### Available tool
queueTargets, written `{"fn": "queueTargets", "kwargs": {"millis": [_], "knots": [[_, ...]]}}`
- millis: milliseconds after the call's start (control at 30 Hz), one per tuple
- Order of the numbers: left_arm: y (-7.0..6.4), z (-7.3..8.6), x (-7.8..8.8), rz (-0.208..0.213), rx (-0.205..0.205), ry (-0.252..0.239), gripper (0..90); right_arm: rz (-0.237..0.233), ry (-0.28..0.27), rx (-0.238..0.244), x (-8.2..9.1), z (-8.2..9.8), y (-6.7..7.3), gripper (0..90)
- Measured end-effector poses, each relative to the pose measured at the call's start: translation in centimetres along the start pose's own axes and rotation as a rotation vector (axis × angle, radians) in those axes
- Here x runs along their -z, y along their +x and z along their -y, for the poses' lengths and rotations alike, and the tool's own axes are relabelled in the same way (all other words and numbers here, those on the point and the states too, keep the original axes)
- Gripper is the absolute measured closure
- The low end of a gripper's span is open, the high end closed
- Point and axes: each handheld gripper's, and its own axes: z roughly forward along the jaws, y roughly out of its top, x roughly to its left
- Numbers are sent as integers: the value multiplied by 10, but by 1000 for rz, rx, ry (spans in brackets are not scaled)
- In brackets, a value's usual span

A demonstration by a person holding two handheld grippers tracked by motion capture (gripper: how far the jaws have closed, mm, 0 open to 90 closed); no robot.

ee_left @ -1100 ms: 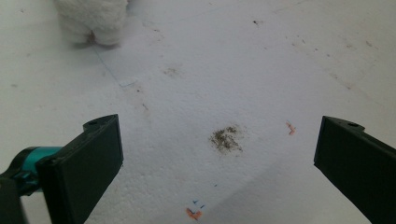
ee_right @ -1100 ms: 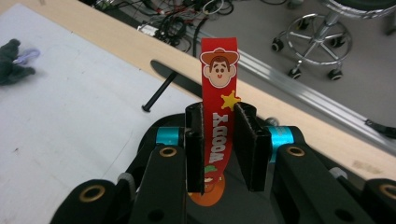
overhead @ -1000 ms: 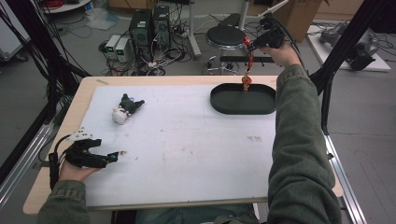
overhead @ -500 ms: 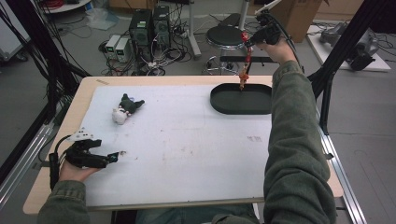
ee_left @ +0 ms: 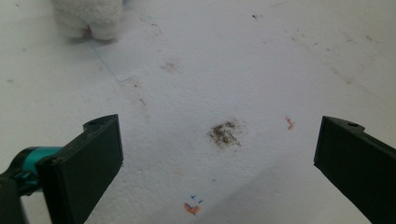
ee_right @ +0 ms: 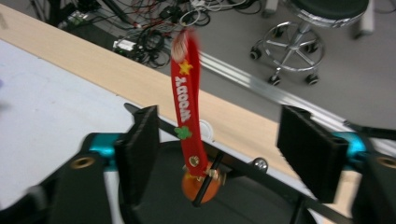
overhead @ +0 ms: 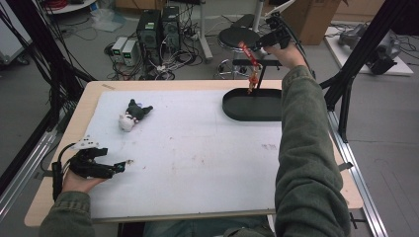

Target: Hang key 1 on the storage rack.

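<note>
A red strap [ee_right: 187, 122] with an orange charm is seen over the black tray [overhead: 236, 108] at two o'clock, loose between the right gripper [overhead: 267, 43], whose jaws have just been opening. The left gripper [ee_left: 219, 154] is held apart over bare table [overhead: 197, 163].

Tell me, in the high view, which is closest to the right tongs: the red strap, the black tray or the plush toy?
From the right tongs:
1. Red strap, dangling just below, tongs just opened.
2. Black tray, underneath, far right of table.
3. Plush toy, farthest, left side.
</note>
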Motion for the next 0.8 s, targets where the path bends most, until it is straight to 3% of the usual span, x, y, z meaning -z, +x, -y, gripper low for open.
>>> {"fn": "queueTargets", "kwargs": {"millis": [67, 167, 233, 400, 667, 800], "knots": [[0, 0, 0, -1, 3, -2, 17, -13, -5, 3, 3, 2, 0, 131], [0, 0, 0, 1, -1, 1, 17, -63, -30, 38, 8, 7, 4, 87], [0, 0, -1, 3, 0, 1, 17, -75, -45, 56, 10, 11, 8, 6], [1, -1, -1, 1, 3, -5, 17, -92, -81, 71, 12, 23, 11, 6], [1, -2, -1, -2, -3, -10, 17, -99, -81, 40, 14, 44, 8, 6], [1, -2, -1, -4, 0, -12, 17, -99, -85, 47, 15, 56, 8, 6]]}}
